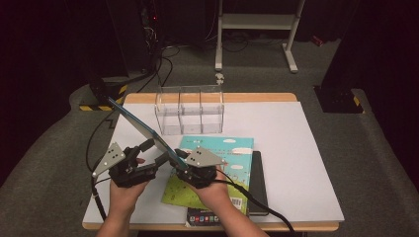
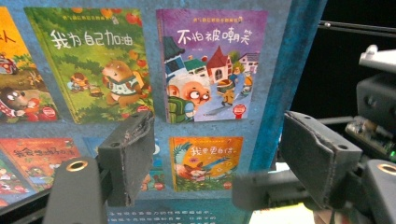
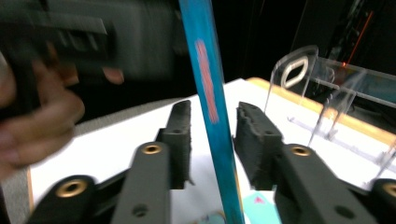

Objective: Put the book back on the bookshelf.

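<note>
A thin blue picture book [image 1: 141, 129] stands tilted up over the table's left side, its low corner between my two hands. In the right gripper view the book [image 3: 208, 70] runs edge-on between the pads of my right gripper [image 3: 212, 135], with a slim gap on each side. That right gripper [image 1: 179, 160] sits at the book's low corner. My left gripper [image 1: 154, 150] is just left of it, under the book. Its jaws [image 2: 219, 158] stand wide apart in front of the book's back cover [image 2: 210, 70], which is printed with small cover pictures. Nothing is pinched between them.
A teal and green picture book [image 1: 217, 168] lies flat on the white mat [image 1: 296, 148], beside a black notebook [image 1: 259, 182]. A clear acrylic divider rack [image 1: 190, 111] stands at the back of the mat, also seen as the rack [image 3: 327, 93].
</note>
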